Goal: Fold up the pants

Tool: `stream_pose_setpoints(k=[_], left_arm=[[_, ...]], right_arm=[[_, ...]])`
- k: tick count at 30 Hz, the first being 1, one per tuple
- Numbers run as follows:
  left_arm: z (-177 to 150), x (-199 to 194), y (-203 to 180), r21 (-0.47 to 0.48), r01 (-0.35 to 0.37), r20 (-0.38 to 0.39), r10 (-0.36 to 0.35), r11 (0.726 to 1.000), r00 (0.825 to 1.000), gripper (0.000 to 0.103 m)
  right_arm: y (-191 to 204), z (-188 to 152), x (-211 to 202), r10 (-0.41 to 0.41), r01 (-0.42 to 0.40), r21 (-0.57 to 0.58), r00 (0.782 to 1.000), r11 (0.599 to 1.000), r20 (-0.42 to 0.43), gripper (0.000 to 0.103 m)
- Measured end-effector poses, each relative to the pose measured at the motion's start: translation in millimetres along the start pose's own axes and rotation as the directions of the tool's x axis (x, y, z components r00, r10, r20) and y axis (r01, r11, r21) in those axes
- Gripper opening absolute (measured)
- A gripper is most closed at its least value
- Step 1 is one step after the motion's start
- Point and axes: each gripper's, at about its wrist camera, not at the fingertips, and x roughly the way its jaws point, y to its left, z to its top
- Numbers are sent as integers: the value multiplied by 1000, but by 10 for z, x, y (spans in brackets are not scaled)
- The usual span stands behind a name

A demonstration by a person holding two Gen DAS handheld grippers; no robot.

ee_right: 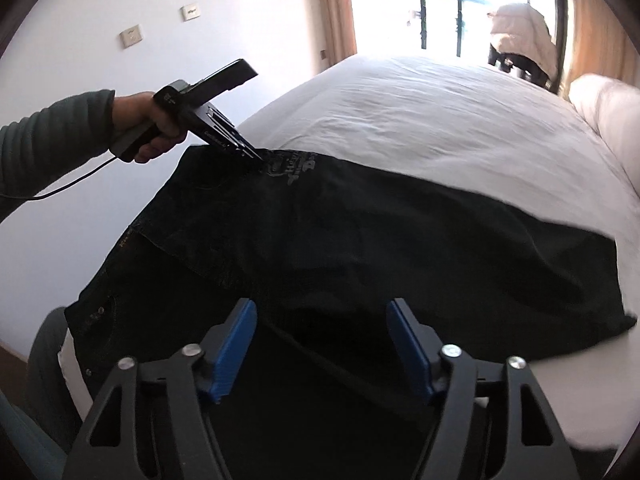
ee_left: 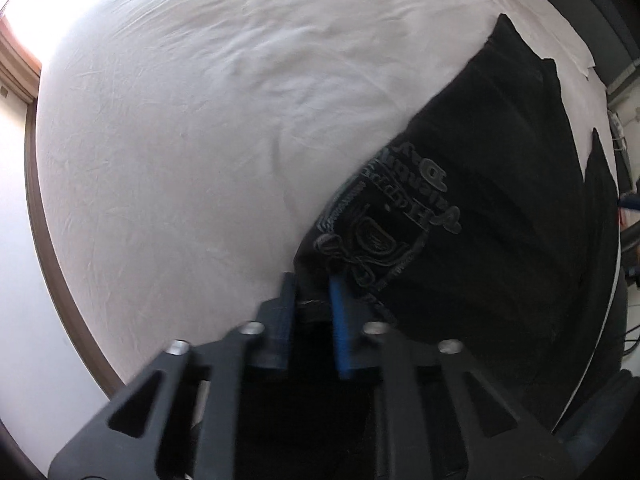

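1. While black printed denim pants [ee_right: 360, 240] are lying spread across the white-sheeted bed [ee_right: 440, 120], the left gripper [ee_left: 312, 300] is pinching their edge beside the grey print.
2. The right gripper [ee_right: 322, 320] is hovering above the dark fabric, jaws spread wide.

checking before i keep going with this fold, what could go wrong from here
1. Only the left gripper is shut on the pants, pinching a small bit of edge by the printed logo; a pull may slip it free.
2. The right gripper is open and holds nothing, so the lifted cloth could sag and fold crooked.
3. Dragging the pants could rumple the already wrinkled white sheet.
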Motion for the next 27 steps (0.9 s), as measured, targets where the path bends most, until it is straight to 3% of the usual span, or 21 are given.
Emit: stream_pose_setpoints(k=[3,7,10,11,15,21,27], left_arm=[[-125,-167,-132,0,-44,86,44,999,995,8],[-441,-472,-446,29,-153,222,143,988,964,8],[-667,-570,-708,75,-236,282,207,969,937,7],[-591,-580,-788,91,-255,292,219,963,931,7],[-750,-674,-976,122,-280,333,227,952,915,7],[-881,-715,-996,121,-263,344,209,957,916,7],[-905,-757,-1086,140,-299,371,230,944,899,7]], right_arm=[[-19,224,46,12,-10,-82,1000,997,15,68],[-71,653,229,8,-4,-211,1000,978,18,67],[-106,991,465,26,-27,-285,1000,958,-8,48],[-112,1107,575,11,-19,-310,1000,951,-28,41],[-143,1408,966,-42,-1,-404,995,915,-96,34],[-218,1434,1243,-57,-37,-469,981,882,-184,34],[-94,1350,1318,-93,-44,-575,974,817,-207,34]])
